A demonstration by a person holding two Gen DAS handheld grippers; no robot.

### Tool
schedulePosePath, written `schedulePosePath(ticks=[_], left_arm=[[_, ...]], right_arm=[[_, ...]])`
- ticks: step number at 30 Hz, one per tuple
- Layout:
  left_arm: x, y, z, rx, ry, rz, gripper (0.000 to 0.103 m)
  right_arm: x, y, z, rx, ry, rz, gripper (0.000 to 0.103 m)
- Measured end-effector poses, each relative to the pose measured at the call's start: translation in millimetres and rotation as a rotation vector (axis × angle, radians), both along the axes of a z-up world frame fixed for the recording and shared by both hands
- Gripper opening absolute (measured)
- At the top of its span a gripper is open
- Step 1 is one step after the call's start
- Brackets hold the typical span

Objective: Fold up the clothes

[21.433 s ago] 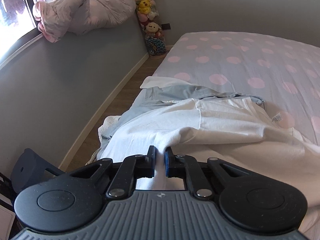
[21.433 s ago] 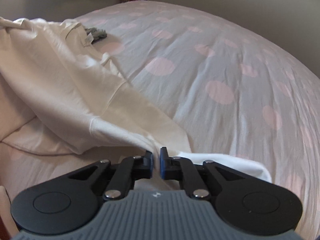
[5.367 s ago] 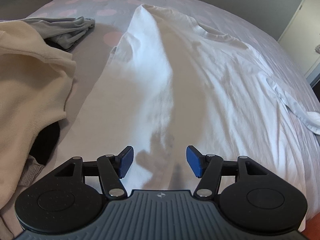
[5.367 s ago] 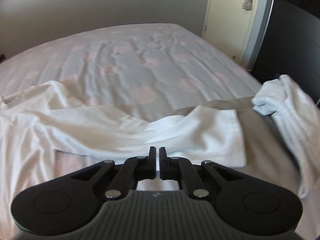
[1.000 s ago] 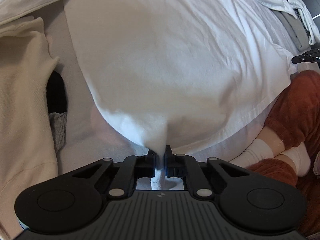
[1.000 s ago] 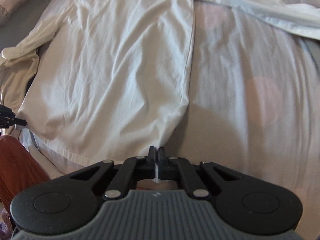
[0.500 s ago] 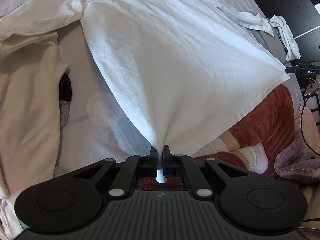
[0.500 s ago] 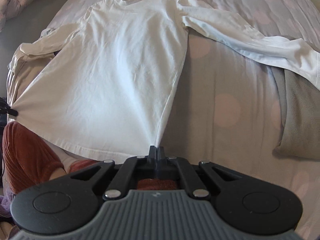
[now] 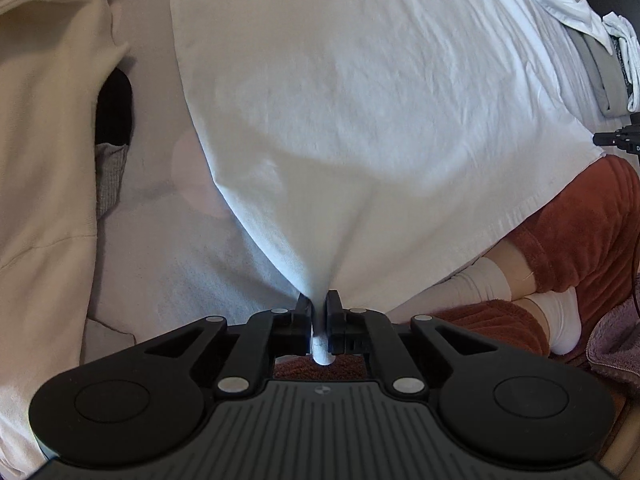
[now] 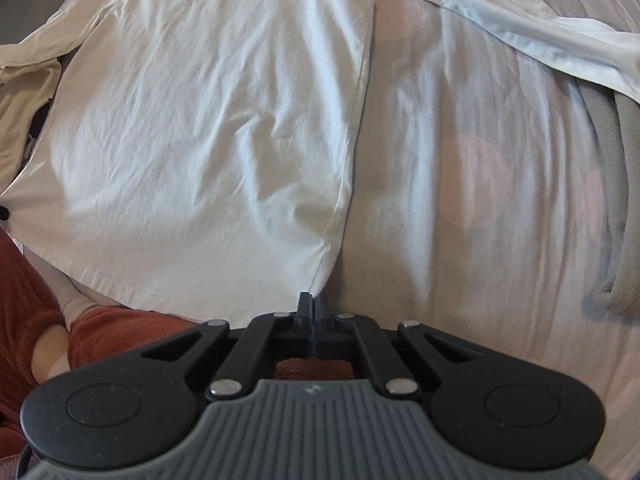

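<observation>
Both grippers are on the hem now. The left gripper point(image 9: 319, 307) has its jaws pinched tight on one bottom corner of the white shirt point(image 9: 360, 92), a nub of cloth poking out behind the fingers, and the fabric fans away from it in a taut cone. The right gripper point(image 10: 311, 303) is clamped just as hard on the other bottom corner, right where the side seam meets the hem.

Why two corners? It looks like a spreading grip: holding the hem at both ends lets the person tension the shirt and lay it flat before any fold goes in. The shirt body lies face down the bed point(image 10: 480, 200), collar end far away, one long sleeve point(image 10: 500, 20) flung out to the right across the dotted sheet. The hem hangs off the bed edge above the person's rust-red trousers point(image 9: 580, 220).

A cream garment point(image 9: 40, 140) sits just left of the shirt, close enough to get in the way of a sleeve fold. A grey cloth point(image 10: 616, 200) lies off to the right, well apart.

Folding proper, I'd judge, is not yet begun.
</observation>
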State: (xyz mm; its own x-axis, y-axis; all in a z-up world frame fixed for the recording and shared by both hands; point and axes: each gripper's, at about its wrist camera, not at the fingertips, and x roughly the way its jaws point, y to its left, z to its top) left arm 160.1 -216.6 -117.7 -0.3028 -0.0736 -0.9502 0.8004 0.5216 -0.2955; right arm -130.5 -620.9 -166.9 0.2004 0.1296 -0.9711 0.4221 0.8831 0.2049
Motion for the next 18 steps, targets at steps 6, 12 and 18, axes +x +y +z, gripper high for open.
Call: schedulePosePath(ticks=[6,12,18], left_arm=[[-0.5,-2.5,4.3,-0.047,-0.003,-0.014,0.045],[26.1,-7.6,31.3,-0.146,-0.057,0.044,0.049],[70.6,-27.1,60.5,-0.254,-0.202,0.134,0.049]], right_arm=[[-14.1,-22.6,10.2,0.001,-0.042,-0.058,0.035],[-41.7,-79.7,36.8,-0.070,-0.130,-0.228,0.035],[-25.3,-127.9,52.9,-0.155,-0.218,-0.323,0.036]])
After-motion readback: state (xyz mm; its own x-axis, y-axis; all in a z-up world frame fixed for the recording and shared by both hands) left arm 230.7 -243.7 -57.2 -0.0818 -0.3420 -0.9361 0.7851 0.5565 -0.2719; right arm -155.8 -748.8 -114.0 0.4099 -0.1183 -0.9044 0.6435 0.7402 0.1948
